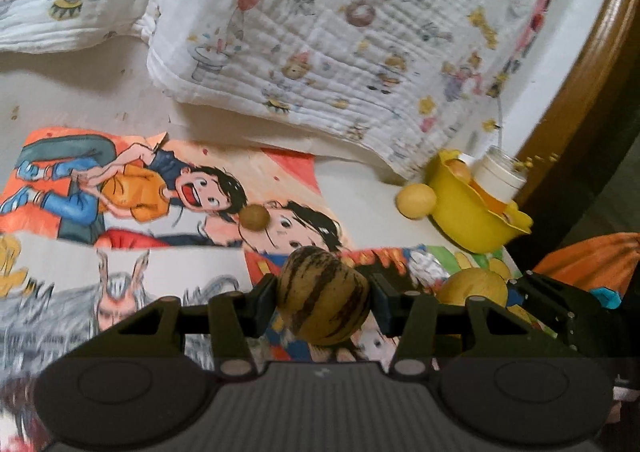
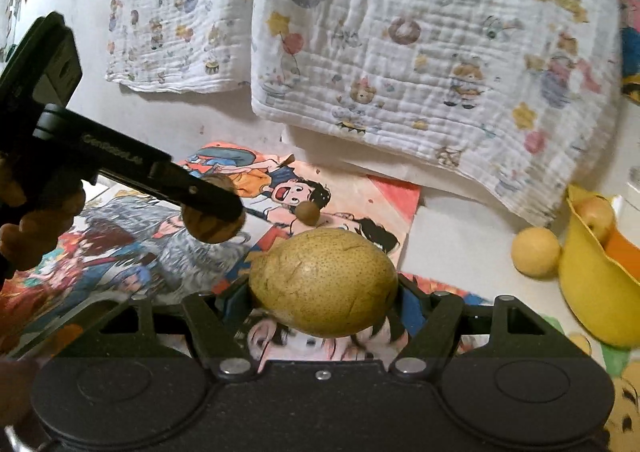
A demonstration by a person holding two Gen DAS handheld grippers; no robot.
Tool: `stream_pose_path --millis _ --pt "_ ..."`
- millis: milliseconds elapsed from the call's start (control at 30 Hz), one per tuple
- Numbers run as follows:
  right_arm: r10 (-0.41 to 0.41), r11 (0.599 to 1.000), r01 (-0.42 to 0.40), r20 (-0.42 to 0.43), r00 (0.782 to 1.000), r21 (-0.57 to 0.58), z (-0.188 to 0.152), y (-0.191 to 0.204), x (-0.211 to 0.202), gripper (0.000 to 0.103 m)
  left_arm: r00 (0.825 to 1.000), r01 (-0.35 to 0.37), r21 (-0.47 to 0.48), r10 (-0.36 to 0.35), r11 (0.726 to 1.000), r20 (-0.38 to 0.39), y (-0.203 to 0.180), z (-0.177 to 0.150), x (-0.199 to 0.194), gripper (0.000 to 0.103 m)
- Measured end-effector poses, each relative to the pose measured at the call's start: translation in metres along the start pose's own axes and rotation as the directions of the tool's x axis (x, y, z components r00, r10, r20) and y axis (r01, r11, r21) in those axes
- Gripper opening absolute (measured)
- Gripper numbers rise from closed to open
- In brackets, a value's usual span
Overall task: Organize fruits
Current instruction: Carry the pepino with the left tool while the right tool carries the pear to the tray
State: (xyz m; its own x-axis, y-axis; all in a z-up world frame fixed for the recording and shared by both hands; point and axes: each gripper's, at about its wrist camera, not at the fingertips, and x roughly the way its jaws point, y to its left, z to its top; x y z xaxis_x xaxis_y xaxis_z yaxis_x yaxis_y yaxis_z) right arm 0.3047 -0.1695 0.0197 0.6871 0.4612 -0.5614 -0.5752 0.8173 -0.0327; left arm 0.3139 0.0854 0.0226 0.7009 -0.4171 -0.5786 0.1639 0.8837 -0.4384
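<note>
— Fruit first: what is your left gripper (image 1: 324, 294) doing?

— Your left one is clamped on a striped fruit (image 1: 323, 294), one pad on each flank, carried clear above the comic pages (image 1: 120, 187). From your right camera you can see that same tool (image 2: 216, 211) from the side, at the left, with a hand (image 2: 36, 228) gripping its handle.

— And farther right?

— A small brown fruit (image 1: 255, 216) lies loose on the comic pages, ahead of both tools and well apart from them. Your right gripper (image 2: 323, 284) is closed on a pear (image 2: 323, 282), which fills the gap between the pads and hangs above the pages.

— Where do the others lie?

— Right of the pear and ahead of it, a yellow fruit (image 2: 536, 252) sits on the table, touching the yellow bowl (image 2: 588, 292). You can see another fruit (image 2: 598, 217) inside that bowl. A white jar (image 1: 502, 171) stands just behind the bowl. A printed cloth (image 2: 400, 51) covers the table behind it all.
</note>
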Motion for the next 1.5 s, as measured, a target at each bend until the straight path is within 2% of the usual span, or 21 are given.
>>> stream_pose_path --millis 367,600,767,1133,1500 --pt "-0.013 0.999 0.012 0.027 1.000 0.034 -0.031 0.019 -0.078 0.074 1.000 0.015 0.051 -0.015 0.999 0.001 -0.031 -0.049 -0.049 0.053" --pt "0.028 0.999 -0.029 0.038 0.999 0.037 -0.048 0.043 -0.114 0.074 0.999 0.023 0.060 -0.021 0.998 -0.037 -0.043 -0.083 -0.064 0.053" --pt "0.071 0.997 -0.071 0.000 0.997 0.031 -0.062 0.062 -0.133 0.074 0.997 0.024 0.073 -0.019 0.997 -0.070 -0.049 -0.103 -0.073 0.053" --pt "0.115 0.992 -0.109 -0.107 0.988 0.060 -0.092 0.076 -0.139 0.075 0.993 -0.007 0.094 0.018 0.996 -0.117 -0.053 -0.125 -0.080 0.054" --pt "0.092 0.995 -0.085 -0.148 0.985 0.056 -0.103 0.067 -0.126 0.075 0.982 -0.057 0.140 0.081 0.989 -0.169 -0.056 -0.130 -0.077 0.054"
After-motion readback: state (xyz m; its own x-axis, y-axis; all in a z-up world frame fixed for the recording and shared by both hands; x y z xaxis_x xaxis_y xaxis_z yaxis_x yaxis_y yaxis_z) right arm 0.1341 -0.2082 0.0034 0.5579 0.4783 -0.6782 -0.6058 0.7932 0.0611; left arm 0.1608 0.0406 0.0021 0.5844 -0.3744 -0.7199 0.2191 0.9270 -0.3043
